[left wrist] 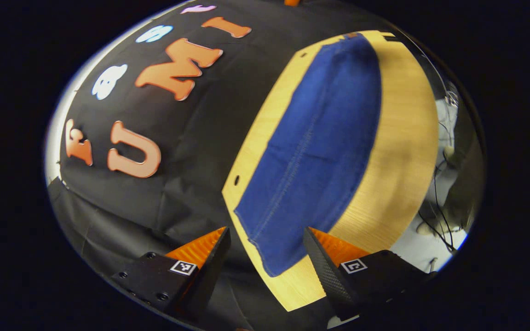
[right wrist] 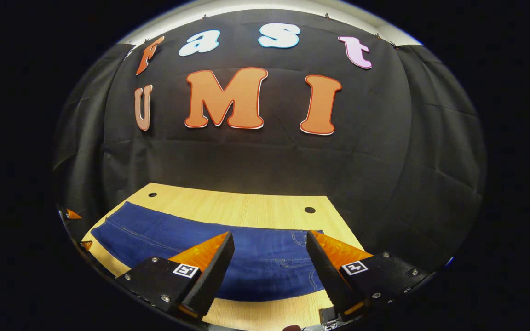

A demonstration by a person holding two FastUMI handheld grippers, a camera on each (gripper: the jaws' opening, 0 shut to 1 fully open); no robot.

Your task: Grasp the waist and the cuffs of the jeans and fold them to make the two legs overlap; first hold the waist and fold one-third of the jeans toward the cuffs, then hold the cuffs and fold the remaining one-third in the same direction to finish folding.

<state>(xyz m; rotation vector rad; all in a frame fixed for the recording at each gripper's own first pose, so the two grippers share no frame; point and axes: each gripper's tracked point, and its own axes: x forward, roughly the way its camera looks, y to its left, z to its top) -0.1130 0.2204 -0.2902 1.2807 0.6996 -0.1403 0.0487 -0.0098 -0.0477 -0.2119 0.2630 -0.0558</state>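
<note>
While the left gripper (left wrist: 265,257) hangs open over the near cuff end, its view shows the jeans (left wrist: 320,151) lying flat along the table (left wrist: 407,151), legs apparently already overlapped, so I judge the waist fold comes next. Bare wood runs along both long edges, giving room to come in. From the right gripper view, the right gripper (right wrist: 269,259) hovers open above the waist end, holding nothing; the jeans (right wrist: 154,234) stretch away leftward, with the table (right wrist: 246,207) edge bare behind and the wall beyond.
</note>
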